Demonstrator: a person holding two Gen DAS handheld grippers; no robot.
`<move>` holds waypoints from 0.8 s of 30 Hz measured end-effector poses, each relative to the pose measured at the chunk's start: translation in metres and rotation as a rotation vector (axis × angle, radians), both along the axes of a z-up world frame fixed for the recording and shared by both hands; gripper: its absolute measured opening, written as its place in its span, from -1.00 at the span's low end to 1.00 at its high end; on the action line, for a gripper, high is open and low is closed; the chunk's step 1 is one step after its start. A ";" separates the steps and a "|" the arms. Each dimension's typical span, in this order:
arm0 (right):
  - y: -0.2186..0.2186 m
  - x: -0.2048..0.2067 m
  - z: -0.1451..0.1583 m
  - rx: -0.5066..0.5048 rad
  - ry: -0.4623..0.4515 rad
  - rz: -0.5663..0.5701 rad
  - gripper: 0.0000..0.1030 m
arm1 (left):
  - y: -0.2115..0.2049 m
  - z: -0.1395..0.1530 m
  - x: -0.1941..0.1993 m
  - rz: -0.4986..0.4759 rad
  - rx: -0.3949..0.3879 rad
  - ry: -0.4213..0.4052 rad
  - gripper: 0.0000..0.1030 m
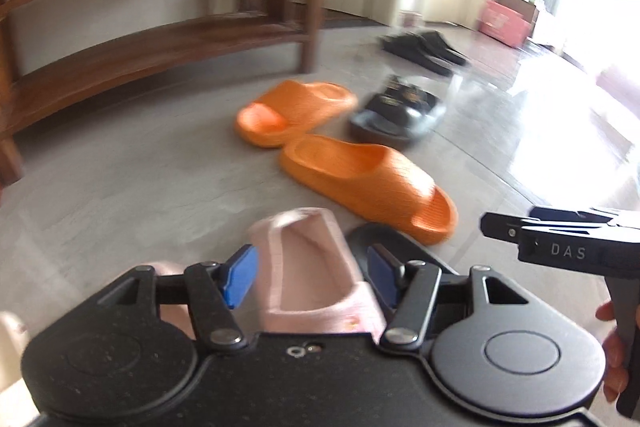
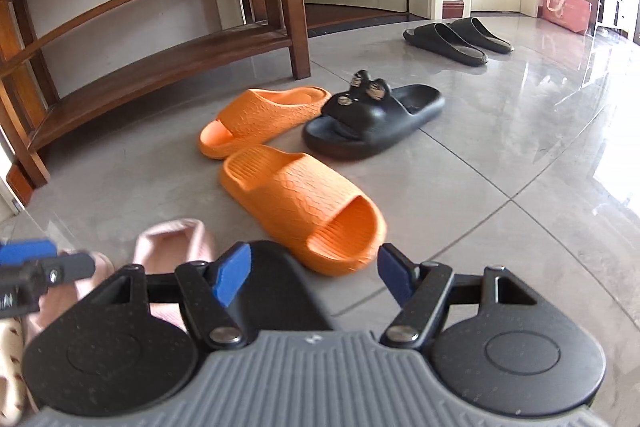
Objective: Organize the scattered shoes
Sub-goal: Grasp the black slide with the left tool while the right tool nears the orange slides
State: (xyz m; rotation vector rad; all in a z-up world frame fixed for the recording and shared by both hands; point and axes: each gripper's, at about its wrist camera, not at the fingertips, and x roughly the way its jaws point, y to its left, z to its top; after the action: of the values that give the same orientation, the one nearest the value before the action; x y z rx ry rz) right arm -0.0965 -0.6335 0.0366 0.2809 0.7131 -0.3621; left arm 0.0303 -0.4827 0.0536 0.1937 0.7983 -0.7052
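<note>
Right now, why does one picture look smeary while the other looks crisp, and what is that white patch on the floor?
Left wrist view: motion-blurred, black slippers smeared, window blown out. Right wrist view: sharp, window glare on the floor, shelf bowed by the fisheye lens.

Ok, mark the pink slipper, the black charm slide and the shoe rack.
pink slipper (image 1: 316,267): left wrist view, on its inner footbed.
black charm slide (image 2: 372,125): right wrist view, on its strap below the charms.
shoe rack (image 2: 168,57): right wrist view, on its lowest shelf board.
</note>
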 end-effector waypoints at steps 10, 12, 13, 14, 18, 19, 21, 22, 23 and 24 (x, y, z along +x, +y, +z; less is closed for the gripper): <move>-0.059 0.015 -0.012 0.091 0.032 -0.017 0.43 | -0.059 0.008 0.030 -0.320 0.186 0.049 0.17; -0.064 0.028 -0.008 0.106 0.033 -0.010 0.43 | -0.061 0.020 0.040 -0.373 0.182 0.050 0.17; -0.064 0.033 -0.004 0.102 0.022 -0.004 0.43 | -0.061 0.028 0.042 -0.419 0.169 0.032 0.18; -0.062 0.036 -0.001 0.096 0.010 0.005 0.43 | -0.061 0.031 0.044 -0.446 0.162 0.026 0.18; -0.051 0.073 0.010 0.045 -0.037 0.053 0.43 | -0.055 0.021 0.038 -0.655 0.098 0.089 0.19; -0.054 0.080 0.010 0.063 -0.051 0.048 0.43 | -0.055 0.013 0.034 -0.689 0.090 0.108 0.19; -0.063 0.091 0.012 0.080 -0.085 0.034 0.43 | -0.057 -0.012 0.022 -0.772 0.072 0.148 0.19; -0.067 0.095 0.013 0.079 -0.099 0.030 0.43 | -0.063 -0.025 0.014 -0.805 0.071 0.156 0.18; -0.068 0.098 0.014 0.065 -0.102 0.029 0.42 | -0.069 -0.036 0.007 -0.835 0.075 0.164 0.17; -0.070 0.100 0.016 0.048 -0.101 0.028 0.43 | -0.077 -0.046 0.000 -0.867 0.079 0.174 0.16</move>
State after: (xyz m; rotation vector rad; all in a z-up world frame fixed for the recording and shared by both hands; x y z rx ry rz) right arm 0.0036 -0.7031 0.0528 0.3320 0.6264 -0.3018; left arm 0.0300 -0.5592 0.0077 0.5734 0.9038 -1.5216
